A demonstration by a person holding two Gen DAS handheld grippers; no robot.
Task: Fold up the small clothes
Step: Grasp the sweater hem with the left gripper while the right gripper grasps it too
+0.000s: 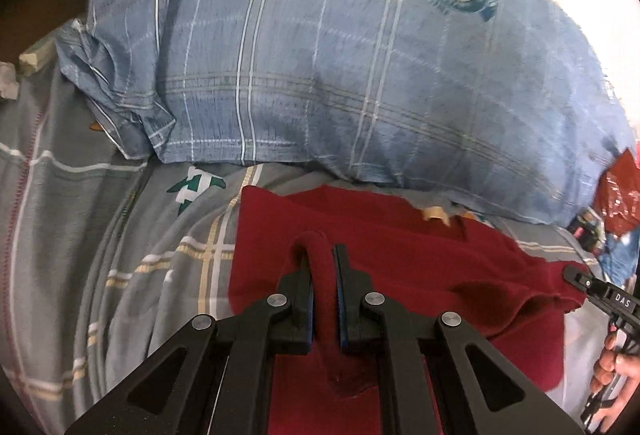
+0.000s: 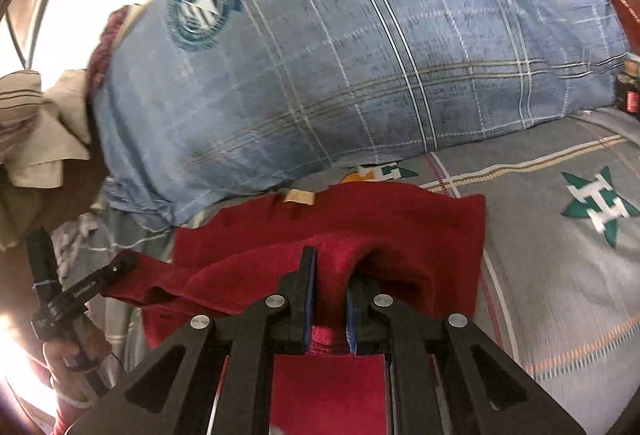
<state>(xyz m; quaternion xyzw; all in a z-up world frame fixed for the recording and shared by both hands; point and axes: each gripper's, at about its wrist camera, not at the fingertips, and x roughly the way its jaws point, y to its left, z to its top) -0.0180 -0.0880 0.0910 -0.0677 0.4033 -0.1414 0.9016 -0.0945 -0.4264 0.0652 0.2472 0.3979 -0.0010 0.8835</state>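
Observation:
A dark red garment [image 1: 420, 275] lies on a grey plaid bedsheet [image 1: 80, 235] in front of a blue plaid pillow [image 1: 320, 55]. My left gripper [image 1: 322, 255] is shut on a fold of the red cloth that loops over its left finger. In the right wrist view the same garment [image 2: 360, 219] lies partly folded, a tan label at its far edge. My right gripper [image 2: 332, 275] is shut on a raised ridge of it. Each view shows the other gripper at the garment's side edge, the right one [image 1: 576, 275] and the left one [image 2: 120, 263].
The blue pillow [image 2: 360, 55] fills the far side. The grey sheet [image 2: 560, 275] with a green star print stretches to the right. A beige cloth [image 2: 40, 123] is bunched at the left. A red packet [image 1: 620, 195] and small items sit at the right edge.

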